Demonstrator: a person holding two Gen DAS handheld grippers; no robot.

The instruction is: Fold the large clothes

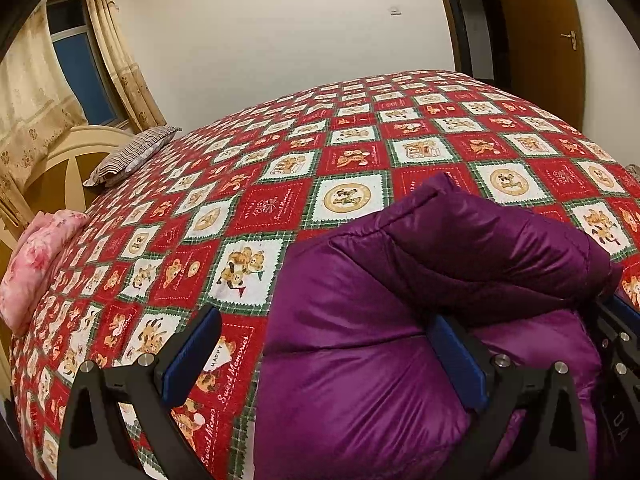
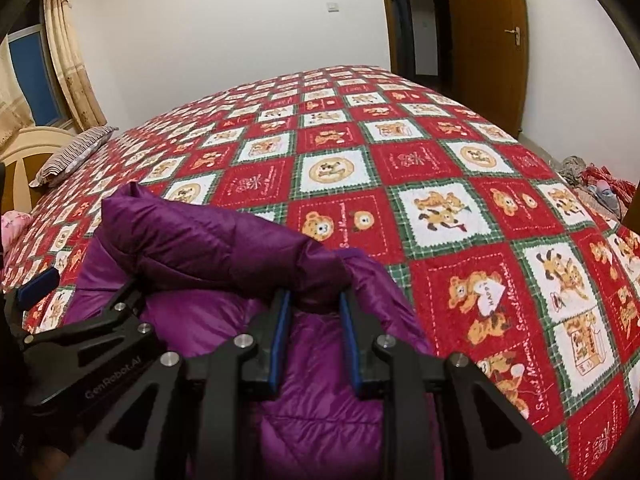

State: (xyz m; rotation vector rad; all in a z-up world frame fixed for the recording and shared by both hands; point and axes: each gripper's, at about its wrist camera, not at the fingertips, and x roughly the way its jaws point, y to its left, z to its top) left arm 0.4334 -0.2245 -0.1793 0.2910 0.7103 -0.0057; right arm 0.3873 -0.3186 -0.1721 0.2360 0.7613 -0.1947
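While the purple jacket [image 1: 400, 360] lies bunched at the bed's [image 1: 280, 152] near edge, the right tongs [image 2: 316, 312] pinch its sleeve; the left tongs [image 1: 324, 356] gape wide, one finger against the jacket.

My two wrist cameras show a room lit evenly and warmly from above, I think by a ceiling lamp out of frame. The window [image 1: 80, 76] is deep blue, giving no daylight. Shadows are soft. The purple jacket [image 1: 400, 340] carries a mild sheen on its puffs. Both views bulge strongly: the bedspread [image 2: 400, 168] domes, the door [image 2: 492, 40] bows, and black vignette fills the corners. Detail softens toward the edges.
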